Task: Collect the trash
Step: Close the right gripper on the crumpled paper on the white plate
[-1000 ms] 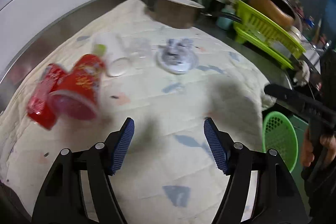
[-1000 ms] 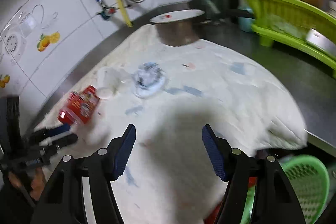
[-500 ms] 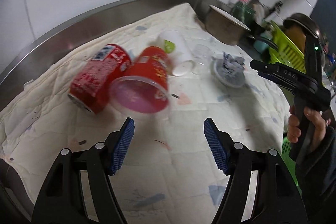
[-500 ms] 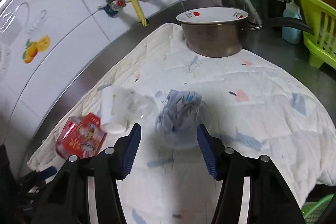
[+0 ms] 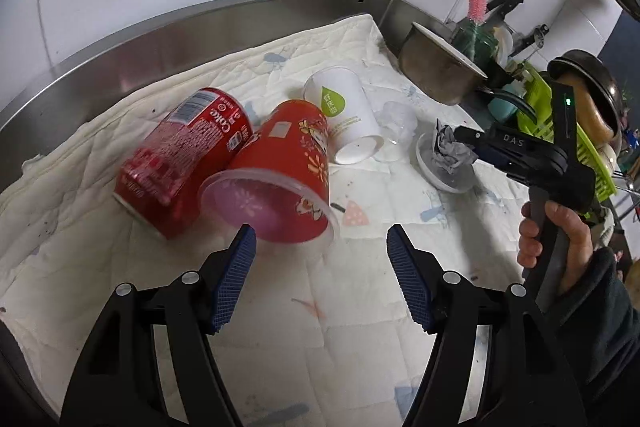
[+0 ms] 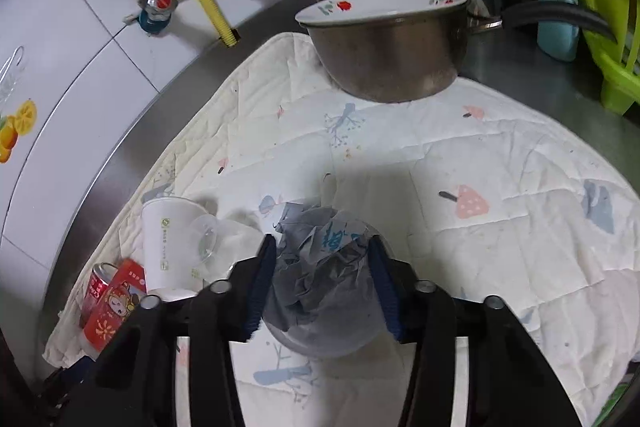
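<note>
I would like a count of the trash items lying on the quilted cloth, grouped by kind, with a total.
Soda can: 1
Red cup: 1
White paper cup: 1
Clear plastic cup: 1
Clear bowl holding crumpled paper: 1
Total: 5

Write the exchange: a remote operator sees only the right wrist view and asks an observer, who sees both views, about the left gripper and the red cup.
Operator: Is the left gripper holding anything?
Observer: No. It is open, nothing between its fingers.
Operator: How does the red cup lie?
Observer: On its side, open mouth towards the left gripper.
Operator: And the cola can?
Observer: It lies on its side against the red cup.
</note>
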`<state>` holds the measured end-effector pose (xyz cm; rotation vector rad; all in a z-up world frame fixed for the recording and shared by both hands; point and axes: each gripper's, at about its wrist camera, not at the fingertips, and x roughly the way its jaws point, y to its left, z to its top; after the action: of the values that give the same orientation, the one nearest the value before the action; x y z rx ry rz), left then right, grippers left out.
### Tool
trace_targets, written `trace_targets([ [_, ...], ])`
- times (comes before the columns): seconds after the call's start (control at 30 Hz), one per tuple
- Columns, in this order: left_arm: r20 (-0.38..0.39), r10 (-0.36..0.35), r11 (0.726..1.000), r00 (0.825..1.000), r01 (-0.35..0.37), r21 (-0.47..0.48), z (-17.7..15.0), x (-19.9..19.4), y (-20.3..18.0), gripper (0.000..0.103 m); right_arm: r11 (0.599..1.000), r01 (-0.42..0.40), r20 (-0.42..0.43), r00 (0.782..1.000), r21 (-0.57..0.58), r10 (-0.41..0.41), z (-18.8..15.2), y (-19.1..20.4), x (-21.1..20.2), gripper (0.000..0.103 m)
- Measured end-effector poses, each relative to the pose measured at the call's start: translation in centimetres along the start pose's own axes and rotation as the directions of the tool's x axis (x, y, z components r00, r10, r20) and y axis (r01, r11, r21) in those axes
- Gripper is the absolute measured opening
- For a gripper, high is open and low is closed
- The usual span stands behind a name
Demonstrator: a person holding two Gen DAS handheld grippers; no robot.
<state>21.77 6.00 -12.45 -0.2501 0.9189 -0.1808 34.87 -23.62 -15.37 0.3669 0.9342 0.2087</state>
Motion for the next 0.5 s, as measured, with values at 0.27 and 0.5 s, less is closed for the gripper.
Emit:
trace_targets([
  [0.27,-0.005,-0.034,0.997,0.999,0.034,-0.064,0.9,2.2,0.1,0.052,1.000,-0.025,0.013,1.000,0.010,0.024,-0.3,-0.4,0.0,0.025],
  [0.5,-0.010,-0.038,0.993,0.999,0.037,-0.113,1.1,4.0,0.1,0.046,0.999,-0.032,0.056,0.998,-0.018,0.033,-0.7,0.1,-2.1,0.022],
])
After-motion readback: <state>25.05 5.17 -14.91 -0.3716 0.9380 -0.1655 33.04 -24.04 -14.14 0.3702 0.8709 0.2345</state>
